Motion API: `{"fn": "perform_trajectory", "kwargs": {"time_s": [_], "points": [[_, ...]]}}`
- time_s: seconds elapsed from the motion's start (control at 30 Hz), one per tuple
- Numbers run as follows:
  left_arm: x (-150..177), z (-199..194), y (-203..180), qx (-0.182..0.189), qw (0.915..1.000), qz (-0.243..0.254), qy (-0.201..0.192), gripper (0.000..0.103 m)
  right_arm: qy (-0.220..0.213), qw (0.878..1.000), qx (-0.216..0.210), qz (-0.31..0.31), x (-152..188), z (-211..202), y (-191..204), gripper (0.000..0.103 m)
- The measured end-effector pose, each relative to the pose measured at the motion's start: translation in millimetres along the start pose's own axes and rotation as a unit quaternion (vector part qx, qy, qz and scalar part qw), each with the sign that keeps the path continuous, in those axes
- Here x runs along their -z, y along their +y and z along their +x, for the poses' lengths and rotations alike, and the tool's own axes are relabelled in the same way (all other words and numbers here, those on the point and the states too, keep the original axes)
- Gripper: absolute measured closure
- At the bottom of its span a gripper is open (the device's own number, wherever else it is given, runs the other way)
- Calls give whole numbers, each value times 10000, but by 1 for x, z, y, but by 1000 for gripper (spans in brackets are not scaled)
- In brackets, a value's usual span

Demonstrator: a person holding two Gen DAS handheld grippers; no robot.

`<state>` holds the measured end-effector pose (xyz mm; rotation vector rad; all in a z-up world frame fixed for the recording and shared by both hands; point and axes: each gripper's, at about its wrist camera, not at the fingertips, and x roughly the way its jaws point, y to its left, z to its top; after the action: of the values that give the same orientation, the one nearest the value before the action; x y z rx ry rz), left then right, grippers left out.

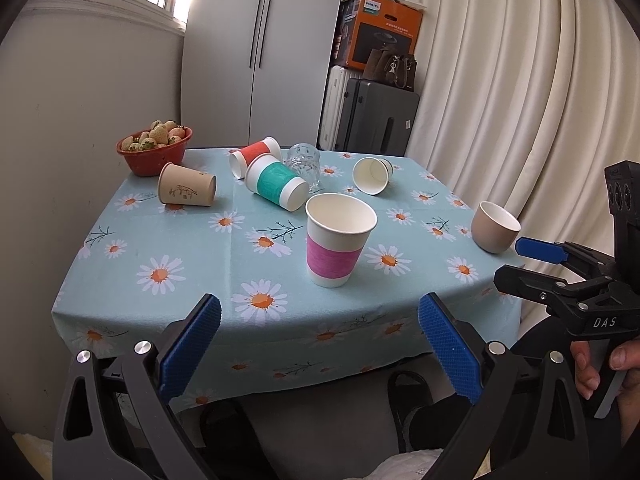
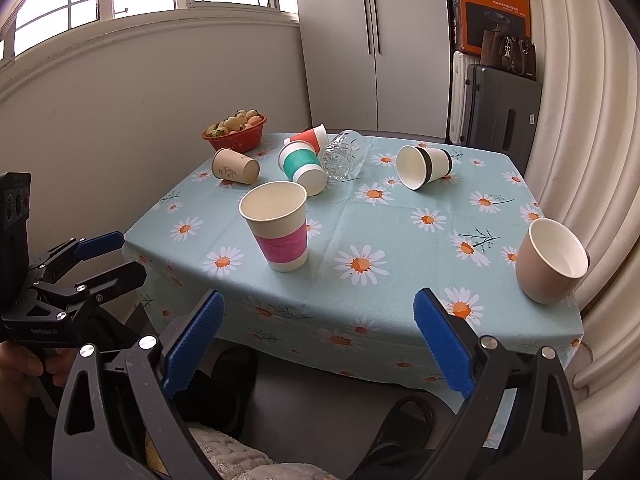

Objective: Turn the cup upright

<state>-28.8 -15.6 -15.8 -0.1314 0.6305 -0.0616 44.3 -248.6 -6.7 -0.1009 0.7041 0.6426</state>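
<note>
A pink-banded paper cup (image 1: pixel 340 238) (image 2: pixel 278 231) stands upright near the table's front. A beige ceramic cup (image 1: pixel 494 227) (image 2: pixel 550 260) stands upright at the right edge. Lying on their sides are a teal-banded cup (image 1: pixel 276 182) (image 2: pixel 303 167), a red-banded cup (image 1: pixel 254 156) (image 2: pixel 310 138), a brown paper cup (image 1: pixel 187 190) (image 2: pixel 235 166), a black-banded white cup (image 1: pixel 373 175) (image 2: pixel 423 167) and a clear glass (image 1: pixel 305 164) (image 2: pixel 344 155). My left gripper (image 1: pixel 320 344) (image 2: pixel 106 256) and right gripper (image 2: pixel 320 342) (image 1: pixel 532 264) are open and empty, held before the table's front edge.
A red bowl of strawberries (image 1: pixel 154 148) (image 2: pixel 236 130) sits at the back left corner. The daisy tablecloth (image 1: pixel 224 256) (image 2: pixel 400 232) covers the table. A wall is on the left, a curtain (image 1: pixel 520 80) on the right, suitcases (image 1: pixel 372 120) behind.
</note>
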Motion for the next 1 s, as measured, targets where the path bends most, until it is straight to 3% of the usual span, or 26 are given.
{"fn": "perform_trajectory", "kwargs": {"time_s": [1.0], "points": [[1,1,-2,42,10000,0,31,6,20,10000,8,-6,2,-1,0,8]]}}
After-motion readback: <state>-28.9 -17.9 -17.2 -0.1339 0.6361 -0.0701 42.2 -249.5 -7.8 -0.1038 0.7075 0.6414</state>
